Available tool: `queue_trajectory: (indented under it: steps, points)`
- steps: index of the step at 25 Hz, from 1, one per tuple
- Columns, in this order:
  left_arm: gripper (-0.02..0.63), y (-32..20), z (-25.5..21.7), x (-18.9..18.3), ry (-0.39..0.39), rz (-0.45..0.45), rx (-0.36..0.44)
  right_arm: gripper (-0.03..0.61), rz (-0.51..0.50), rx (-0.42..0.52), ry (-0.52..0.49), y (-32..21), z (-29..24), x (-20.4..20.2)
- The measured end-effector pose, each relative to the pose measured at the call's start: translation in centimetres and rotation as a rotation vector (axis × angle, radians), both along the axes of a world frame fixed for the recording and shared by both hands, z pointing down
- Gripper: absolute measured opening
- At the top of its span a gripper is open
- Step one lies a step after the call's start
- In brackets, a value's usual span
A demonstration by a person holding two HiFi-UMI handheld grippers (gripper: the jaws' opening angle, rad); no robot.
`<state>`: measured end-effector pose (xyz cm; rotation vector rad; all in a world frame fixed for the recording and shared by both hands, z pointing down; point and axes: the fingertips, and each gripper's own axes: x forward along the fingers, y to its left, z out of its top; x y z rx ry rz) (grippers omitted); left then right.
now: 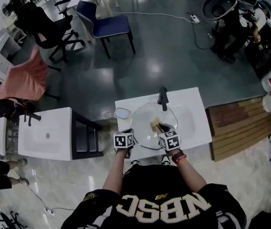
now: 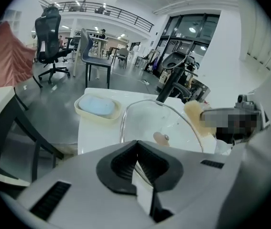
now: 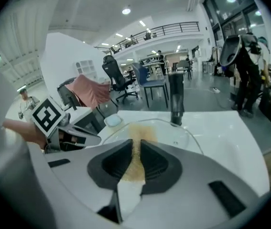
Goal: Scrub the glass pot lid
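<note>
Two handheld grippers meet over the white rectangular washbasin top (image 1: 195, 116), which stands just in front of the person. The round clear glass pot lid (image 1: 147, 128) lies over the basin's hollow, near the middle of the top, with its far edge just short of the black upright tap (image 1: 162, 98). Whether the lid rests on the basin cannot be told.

The left gripper (image 1: 127, 136) is at the lid's near-left edge. In its own view the left gripper (image 2: 136, 162) has its dark ribbed pads pressed together on the metal-banded rim of the lid (image 2: 166, 120), which rises away from the jaws. The lid's small beige knob (image 2: 161, 138) shows through the glass.

The right gripper (image 1: 163, 130) sits just right of the left one, over the lid's near half. In its view the right gripper (image 3: 135, 157) pinches a tan scouring sponge (image 3: 136, 144) between its pads. The sponge's far end reaches out onto the glass of the lid (image 3: 178, 135), with the tap (image 3: 176, 98) beyond. The sponge also shows from above (image 1: 155, 125) and from the left gripper's side (image 2: 194, 113).

On the top's far-left corner lies a pale oval soap dish (image 1: 122, 113) holding a light blue bar, just left of the lid (image 2: 97, 107).

Farther off, a blue chair (image 1: 107, 25) and a black office chair (image 1: 47, 27) stand on the grey floor.
</note>
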<state>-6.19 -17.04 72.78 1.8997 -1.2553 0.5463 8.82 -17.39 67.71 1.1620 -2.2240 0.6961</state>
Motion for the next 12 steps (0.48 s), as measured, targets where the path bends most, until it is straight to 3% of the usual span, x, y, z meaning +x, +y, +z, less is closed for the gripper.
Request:
queue_trajectory:
  steps: [7, 12]
  points:
    - [0.015, -3.8, -8.7, 1.6, 0.04, -0.011, 0.196, 0.061, 0.074, 0.17, -0.083, -5.1, -8.5, 1.8]
    - [0.016, -7.9, -19.0, 2.6, 0.049, -0.021, 0.435, 0.061, 0.096, 0.293, -0.125, -8.6, -15.2, 2.7]
